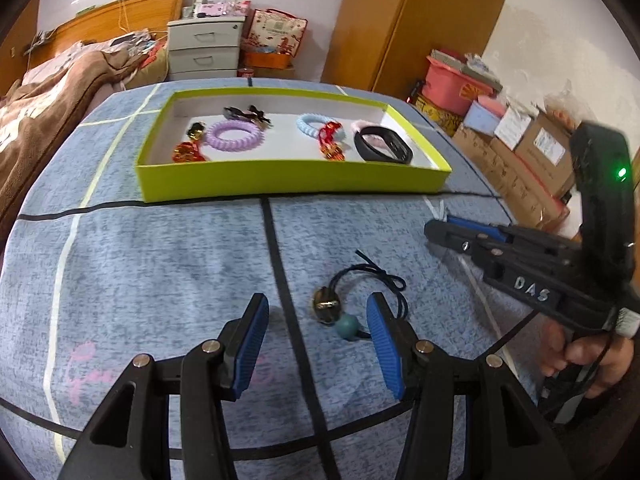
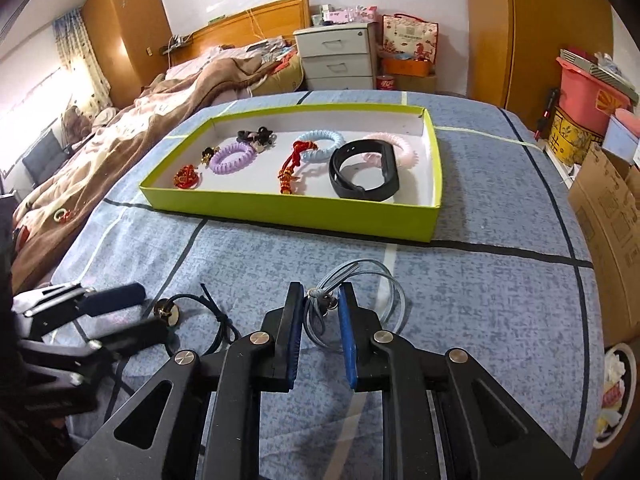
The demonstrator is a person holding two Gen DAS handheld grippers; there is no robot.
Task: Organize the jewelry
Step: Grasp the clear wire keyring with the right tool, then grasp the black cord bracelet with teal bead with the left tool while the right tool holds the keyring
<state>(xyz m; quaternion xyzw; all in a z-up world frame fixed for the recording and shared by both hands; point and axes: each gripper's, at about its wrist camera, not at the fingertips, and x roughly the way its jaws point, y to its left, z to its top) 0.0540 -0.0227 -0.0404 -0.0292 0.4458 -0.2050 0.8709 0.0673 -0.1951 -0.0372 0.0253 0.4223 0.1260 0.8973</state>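
Item: dark cord bracelet with bell and teal bead, lying on the blue bedcover short of the green tray. Left gripper nearer, jaws spread astride the beads. Right gripper narrowed around a grey cord bracelet; contact unclear.

Surface: bed w/ blue-grey woven cover, dark + pale grid stripes. Directly on it: lime-green shallow cardboard tray w/ white inside at far side; dark cord bracelet w/ brass bell + teal bead near front; grey cord loop bracelet beside it. Brown rumpled blanket at left edge.
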